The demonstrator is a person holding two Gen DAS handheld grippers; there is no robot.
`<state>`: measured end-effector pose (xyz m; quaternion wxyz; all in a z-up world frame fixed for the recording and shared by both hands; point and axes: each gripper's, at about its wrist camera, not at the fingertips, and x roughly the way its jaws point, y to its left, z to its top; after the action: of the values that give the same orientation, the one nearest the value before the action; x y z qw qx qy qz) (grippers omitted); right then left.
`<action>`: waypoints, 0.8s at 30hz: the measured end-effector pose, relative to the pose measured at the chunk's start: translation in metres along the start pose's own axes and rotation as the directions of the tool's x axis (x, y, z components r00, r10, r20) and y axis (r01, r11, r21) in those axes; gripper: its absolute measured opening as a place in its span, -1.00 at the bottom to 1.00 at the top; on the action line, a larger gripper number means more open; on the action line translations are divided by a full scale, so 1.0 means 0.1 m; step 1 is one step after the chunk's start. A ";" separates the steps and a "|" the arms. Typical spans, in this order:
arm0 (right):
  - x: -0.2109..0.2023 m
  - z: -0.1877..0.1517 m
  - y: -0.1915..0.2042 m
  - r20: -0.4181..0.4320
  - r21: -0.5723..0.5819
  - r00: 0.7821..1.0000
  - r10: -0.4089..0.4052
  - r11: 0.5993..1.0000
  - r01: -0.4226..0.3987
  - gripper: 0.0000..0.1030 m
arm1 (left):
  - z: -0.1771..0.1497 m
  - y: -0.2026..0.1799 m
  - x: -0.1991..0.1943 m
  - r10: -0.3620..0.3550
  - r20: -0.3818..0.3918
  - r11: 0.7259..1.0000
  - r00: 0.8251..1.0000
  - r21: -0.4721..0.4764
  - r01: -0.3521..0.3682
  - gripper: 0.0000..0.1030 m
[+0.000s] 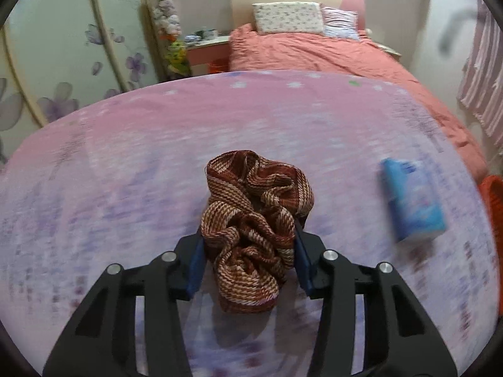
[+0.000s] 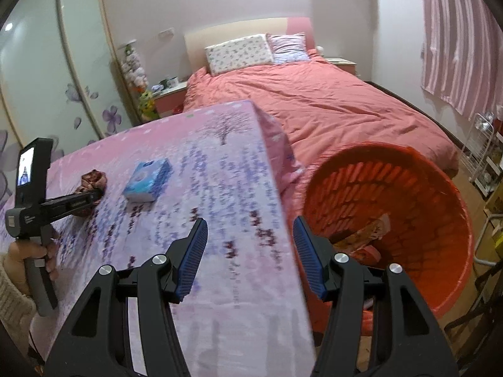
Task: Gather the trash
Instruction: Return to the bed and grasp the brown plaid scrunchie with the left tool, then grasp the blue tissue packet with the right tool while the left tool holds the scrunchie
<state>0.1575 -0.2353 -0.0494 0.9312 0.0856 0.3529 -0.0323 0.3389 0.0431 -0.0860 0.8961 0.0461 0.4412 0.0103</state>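
On the pink flowered tabletop, left gripper pinches the crumpled brown woven cloth for binning; right gripper hangs half-spread, empty, beside the orange basket.

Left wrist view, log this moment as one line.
left tool: closed on crumpled brown woven cloth | right tool: open, empty | blue tissue pack: on table | orange plastic bin: beside table

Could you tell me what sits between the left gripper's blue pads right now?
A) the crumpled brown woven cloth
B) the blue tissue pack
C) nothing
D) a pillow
A: the crumpled brown woven cloth fills the gap of the left gripper, both pads pressing its sides.
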 end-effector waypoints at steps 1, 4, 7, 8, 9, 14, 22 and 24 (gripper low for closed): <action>0.02 0.00 0.07 -0.006 -0.011 1.000 0.007 1.000 -0.007 0.11 | -0.04 0.10 -0.01 0.020 0.005 1.000 1.000 -0.002 -0.020 -0.07; 0.11 0.02 0.25 -0.029 -0.034 0.999 0.033 0.999 -0.034 0.11 | -0.07 0.32 -0.01 0.008 0.007 0.999 1.000 -0.034 -0.008 -0.03; 0.21 0.02 0.43 -0.059 -0.046 0.996 0.062 0.997 -0.065 0.11 | -0.08 0.39 0.00 -0.010 0.002 0.998 1.000 -0.056 0.010 -0.01; 0.23 0.03 0.49 -0.067 -0.050 0.995 0.070 0.996 -0.073 0.11 | -0.08 0.38 0.00 -0.006 0.002 0.999 1.000 -0.053 0.006 0.00; 0.27 0.03 0.56 -0.074 -0.056 0.994 0.076 0.995 -0.080 0.11 | -0.07 0.38 0.01 -0.005 0.001 0.999 1.000 -0.052 0.005 0.01; 0.50 0.07 0.85 -0.109 -0.059 0.990 0.094 0.993 -0.101 0.11 | -0.10 0.45 0.01 -0.036 -0.002 0.996 0.999 -0.082 0.035 0.04; 0.94 0.26 1.20 -0.140 -0.058 0.988 0.057 0.996 -0.065 0.11 | -0.11 0.50 0.02 -0.032 -0.002 0.996 0.999 -0.078 0.032 0.04; 1.05 0.31 1.22 -0.159 -0.039 0.985 0.061 0.997 -0.068 0.11 | -0.12 0.50 0.02 -0.033 -0.002 0.996 0.999 -0.079 0.033 0.04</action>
<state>0.2706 -0.1211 -0.0794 0.9025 0.0785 0.4233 0.0124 0.3320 0.0935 -0.0899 0.8966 0.0035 0.4426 0.0128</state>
